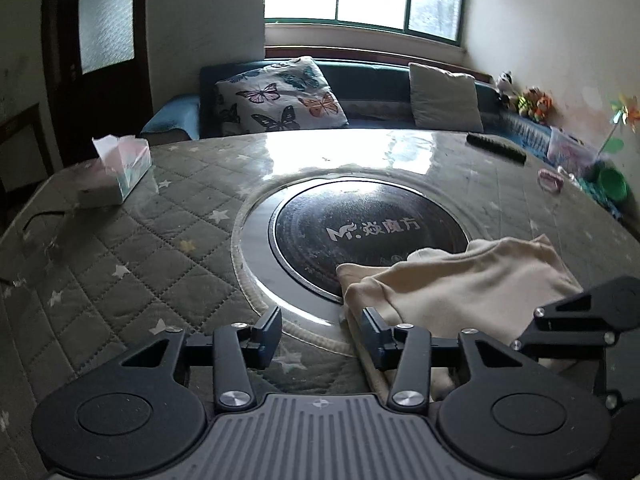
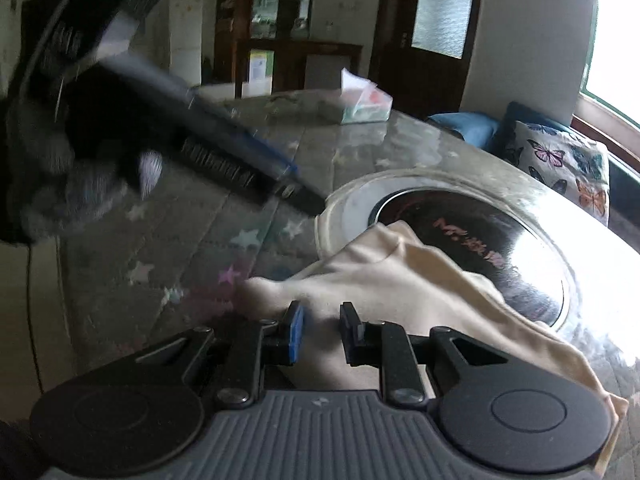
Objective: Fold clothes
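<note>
A cream garment (image 1: 460, 280) lies crumpled on the quilted table cover (image 1: 140, 248), partly over the round black hotplate (image 1: 368, 236). My left gripper (image 1: 322, 332) stands open just left of the garment's edge, with only the table cover between its fingers. Its right finger sits at the edge of the cloth. In the right wrist view my right gripper (image 2: 322, 332) is shut on a bunched fold of the garment (image 2: 400, 280), which drapes away to the right. The left gripper (image 2: 296, 188) shows there as a blurred dark shape at upper left.
A tissue box (image 1: 120, 176) stands at the table's far left. A black remote (image 1: 496, 146) lies at the far right, near a pink item (image 1: 550, 180) and a green cup (image 1: 612, 184). A sofa with a butterfly cushion (image 1: 280, 96) runs behind the table.
</note>
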Action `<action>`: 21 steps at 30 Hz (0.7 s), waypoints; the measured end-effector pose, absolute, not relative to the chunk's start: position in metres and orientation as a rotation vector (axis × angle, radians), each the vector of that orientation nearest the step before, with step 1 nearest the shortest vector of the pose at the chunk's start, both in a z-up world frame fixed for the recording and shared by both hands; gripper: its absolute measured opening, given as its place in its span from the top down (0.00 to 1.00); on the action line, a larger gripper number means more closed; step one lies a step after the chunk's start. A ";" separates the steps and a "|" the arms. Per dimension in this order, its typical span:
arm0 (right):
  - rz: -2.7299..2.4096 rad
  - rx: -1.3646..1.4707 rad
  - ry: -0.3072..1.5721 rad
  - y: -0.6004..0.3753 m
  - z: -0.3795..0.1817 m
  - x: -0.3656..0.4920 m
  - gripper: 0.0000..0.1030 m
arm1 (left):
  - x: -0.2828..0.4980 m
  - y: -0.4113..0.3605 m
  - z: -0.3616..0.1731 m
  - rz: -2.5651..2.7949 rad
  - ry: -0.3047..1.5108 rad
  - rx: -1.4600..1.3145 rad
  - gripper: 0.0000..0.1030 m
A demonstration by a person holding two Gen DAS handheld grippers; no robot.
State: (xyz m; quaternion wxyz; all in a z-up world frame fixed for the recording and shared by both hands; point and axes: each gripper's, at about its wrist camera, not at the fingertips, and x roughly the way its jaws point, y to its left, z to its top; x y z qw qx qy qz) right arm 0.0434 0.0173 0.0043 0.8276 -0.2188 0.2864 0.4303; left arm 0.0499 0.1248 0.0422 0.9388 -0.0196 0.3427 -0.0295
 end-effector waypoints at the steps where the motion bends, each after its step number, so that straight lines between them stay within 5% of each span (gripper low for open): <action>1: 0.910 -0.478 0.598 0.018 0.005 0.041 0.81 | 0.051 0.126 0.042 -0.059 0.703 -0.055 0.52; 5: 0.916 -0.487 0.571 0.013 0.016 0.033 0.80 | 0.054 0.132 0.041 -0.064 0.720 -0.121 0.48; 9: 0.964 -0.523 0.546 0.017 0.018 0.022 0.61 | 0.059 0.133 0.036 -0.077 0.758 -0.197 0.44; 12: 0.975 -0.557 0.534 0.026 0.010 0.018 0.61 | 0.062 0.130 0.031 -0.084 0.787 -0.231 0.41; 16: 0.955 -0.609 0.514 0.035 0.001 0.016 0.63 | 0.068 0.131 0.026 -0.102 0.823 -0.316 0.36; 18: 0.948 -0.612 0.501 0.035 0.002 0.015 0.79 | 0.071 0.132 0.024 -0.105 0.839 -0.354 0.35; 21: 0.949 -0.554 0.514 0.030 0.009 0.019 0.86 | 0.076 0.133 0.020 -0.106 0.869 -0.409 0.35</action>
